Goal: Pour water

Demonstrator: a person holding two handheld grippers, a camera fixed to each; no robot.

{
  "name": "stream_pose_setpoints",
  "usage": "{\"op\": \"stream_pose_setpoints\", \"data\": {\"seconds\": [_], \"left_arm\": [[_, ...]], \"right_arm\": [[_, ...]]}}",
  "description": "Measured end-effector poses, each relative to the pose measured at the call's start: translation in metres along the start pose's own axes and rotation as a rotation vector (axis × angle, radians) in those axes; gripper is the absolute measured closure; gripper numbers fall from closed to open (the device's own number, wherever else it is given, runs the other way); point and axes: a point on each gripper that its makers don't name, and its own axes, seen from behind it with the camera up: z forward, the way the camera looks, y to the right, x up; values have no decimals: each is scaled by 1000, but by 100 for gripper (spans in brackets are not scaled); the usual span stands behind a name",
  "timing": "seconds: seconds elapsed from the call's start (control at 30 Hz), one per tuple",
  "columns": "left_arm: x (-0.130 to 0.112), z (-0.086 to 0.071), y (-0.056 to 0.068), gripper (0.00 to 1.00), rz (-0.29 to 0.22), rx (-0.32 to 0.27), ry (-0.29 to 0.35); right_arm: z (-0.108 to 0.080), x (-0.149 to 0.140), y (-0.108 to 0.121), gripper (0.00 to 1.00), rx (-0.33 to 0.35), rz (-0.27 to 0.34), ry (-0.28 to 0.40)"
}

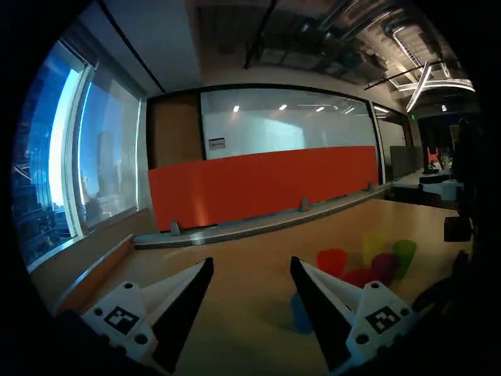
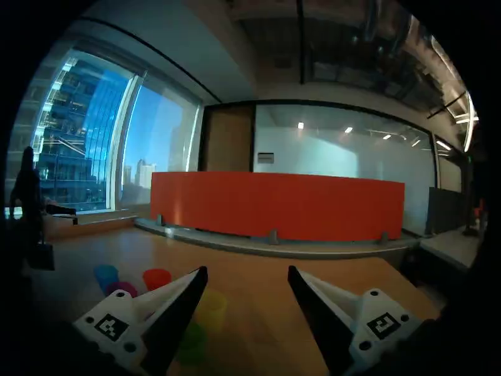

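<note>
Both spread, empty: left gripper (image 1: 251, 259), cups (image 1: 332, 260) ahead-right on table (image 1: 250, 232); right gripper (image 2: 247, 269), cups ahead-left.

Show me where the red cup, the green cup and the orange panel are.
red cup (image 1: 332, 262): left gripper view, its side wall.
green cup (image 1: 406, 250): left gripper view, its side wall.
orange panel (image 2: 275, 205): right gripper view, middle of its face.

Both views low over table (image 1: 263, 250), toward shared orange partition (image 1: 263, 182)
</note>
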Motion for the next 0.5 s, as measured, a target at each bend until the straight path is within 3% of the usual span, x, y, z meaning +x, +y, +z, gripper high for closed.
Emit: {"op": "stream_pose_setpoints", "data": {"seconds": [0.3,0.5], "left_arm": [[4,-3,-12,9,22,97,46],[-3,-1,-13,10,-45,119,44]], "right_arm": [[2,-1,22,1,-138,46,36],[-1,-5,22,1,-167,45,42]]}}
